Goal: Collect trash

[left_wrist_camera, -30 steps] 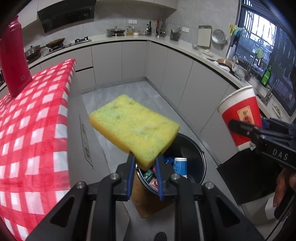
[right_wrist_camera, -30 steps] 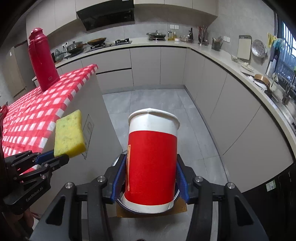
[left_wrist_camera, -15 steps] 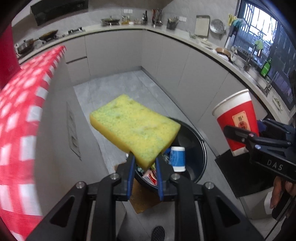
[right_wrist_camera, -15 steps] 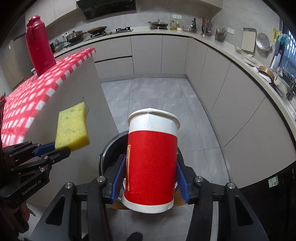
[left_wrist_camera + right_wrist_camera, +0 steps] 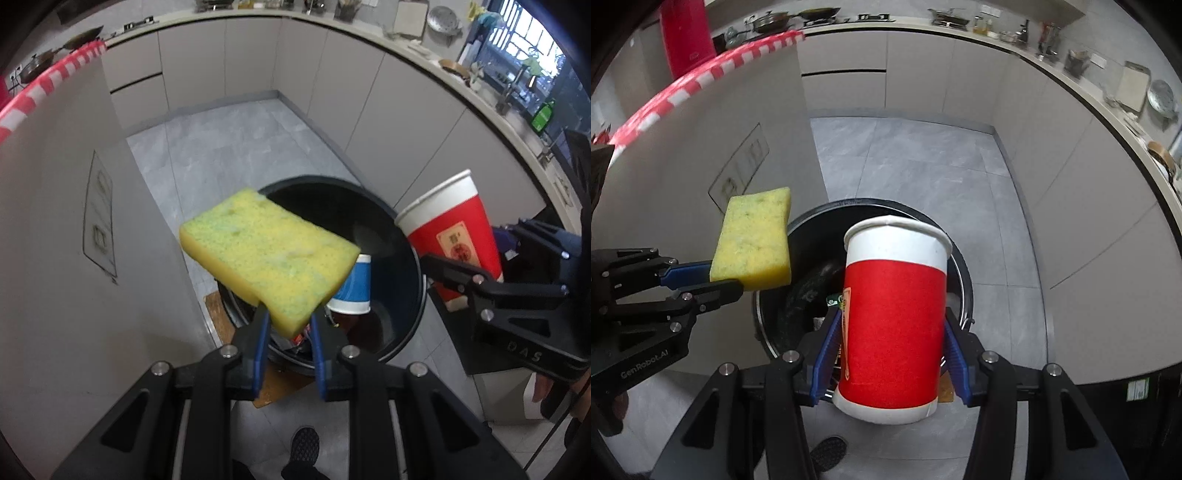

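Left gripper (image 5: 286, 325) pinches one porous yellow sponge (image 5: 269, 258); right gripper (image 5: 892, 354), jaws half spread, clasps one smooth red-and-white paper cup (image 5: 894, 317). Both hang above one round black bin (image 5: 402, 314) holding a blue cup (image 5: 352, 284).

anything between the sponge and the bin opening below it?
Nothing solid: the sponge hangs in the left gripper over the bin. Left wrist view shows only a blue cup already inside.

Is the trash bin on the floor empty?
No, the trash bin already holds a blue and white cup and other waste.
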Available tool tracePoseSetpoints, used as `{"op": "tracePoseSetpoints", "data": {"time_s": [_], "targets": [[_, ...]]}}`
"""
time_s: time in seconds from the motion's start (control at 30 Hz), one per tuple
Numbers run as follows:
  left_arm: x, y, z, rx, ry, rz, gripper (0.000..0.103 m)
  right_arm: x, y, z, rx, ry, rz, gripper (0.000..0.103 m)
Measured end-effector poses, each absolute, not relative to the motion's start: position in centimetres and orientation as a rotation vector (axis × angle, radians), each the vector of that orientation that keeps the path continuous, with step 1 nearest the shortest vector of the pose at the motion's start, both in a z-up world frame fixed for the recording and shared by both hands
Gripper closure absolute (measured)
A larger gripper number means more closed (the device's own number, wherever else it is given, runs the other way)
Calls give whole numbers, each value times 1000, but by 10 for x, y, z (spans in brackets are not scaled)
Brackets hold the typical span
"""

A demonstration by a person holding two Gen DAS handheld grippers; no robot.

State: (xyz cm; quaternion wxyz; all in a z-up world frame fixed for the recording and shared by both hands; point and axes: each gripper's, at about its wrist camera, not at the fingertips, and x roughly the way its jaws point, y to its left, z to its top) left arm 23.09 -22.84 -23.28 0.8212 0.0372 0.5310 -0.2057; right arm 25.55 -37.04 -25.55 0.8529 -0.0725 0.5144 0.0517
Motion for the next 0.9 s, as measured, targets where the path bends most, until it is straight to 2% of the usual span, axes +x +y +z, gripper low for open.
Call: {"op": "tracePoseSetpoints", "data": {"time_s": [0.13, 0.2, 0.23, 0.27, 0.3, 0.33, 0.43, 0.47, 0.67, 0.9], "targets": [[235, -234, -240, 62, 1153, -442, 80, 265, -372, -264, -184, 1103, 151, 48], [238, -236, -243, 23, 1154, -459, 74, 270, -369, -270, -221, 1119, 180, 45], [240, -235, -245, 16, 1150, -449, 54, 271, -369, -276, -254, 1128, 176, 43], [243, -232, -248, 25, 1145, -392, 22, 272, -370, -281, -294, 1126, 162, 30], [244, -227, -248, 23, 1132, -351, 13, 271, -373, -285, -345, 1110, 139, 0], [245, -222, -248, -3, 1119, -342, 9, 269, -376, -288, -385, 1094, 129, 0], [248, -219, -253, 8, 1143, -316, 5, 265, -396, -295, -360, 1095, 87, 0], [248, -220, -255, 13, 1147, -305, 0, 264, -402, -298, -345, 1100, 67, 0], [240, -226, -256, 53, 1123, -274, 0, 256, -426, -306, -265, 1111, -6, 0], [222, -225, -225, 79, 1048, -276, 0, 249, -429, -274, -143, 1089, -125, 0]]}}
